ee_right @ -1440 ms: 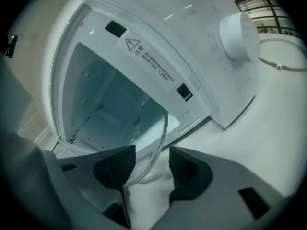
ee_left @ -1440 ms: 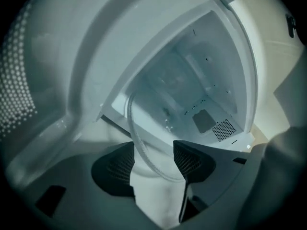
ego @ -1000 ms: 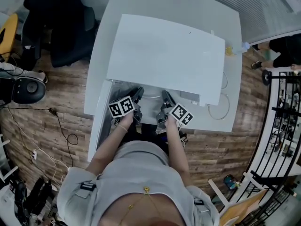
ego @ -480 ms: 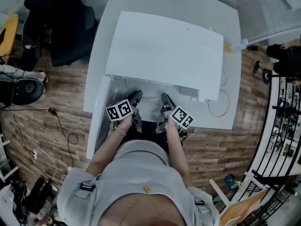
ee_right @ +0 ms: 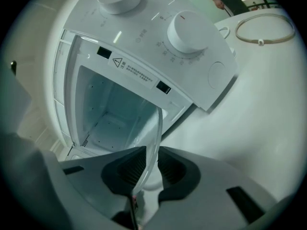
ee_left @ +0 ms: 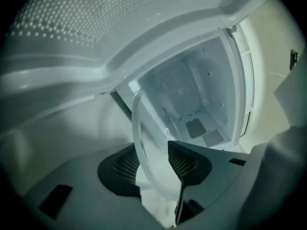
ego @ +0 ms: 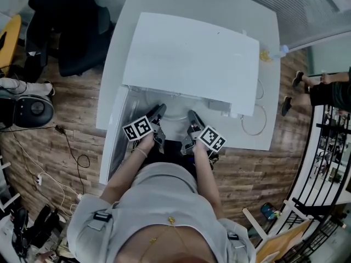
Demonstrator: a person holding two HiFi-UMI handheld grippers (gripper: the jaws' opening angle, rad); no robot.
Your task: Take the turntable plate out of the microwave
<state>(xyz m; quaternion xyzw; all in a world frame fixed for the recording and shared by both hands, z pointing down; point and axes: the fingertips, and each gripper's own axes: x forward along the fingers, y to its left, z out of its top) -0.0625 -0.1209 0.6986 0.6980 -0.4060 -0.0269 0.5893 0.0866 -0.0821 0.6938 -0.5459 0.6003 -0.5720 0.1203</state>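
White table [ego: 270, 108], round glass turntable plate [ee_left: 153, 147]

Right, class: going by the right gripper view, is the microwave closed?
No: the microwave stands open, its bare cavity showing behind the glass plate gripped at its edge by the right gripper.

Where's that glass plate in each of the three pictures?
Head view: glass plate, centre, just before the microwave mouth.
Left gripper view: glass plate, lower centre, seen edge-on.
Right gripper view: glass plate, lower centre, a thin rim.
Shared landmark: the open microwave.
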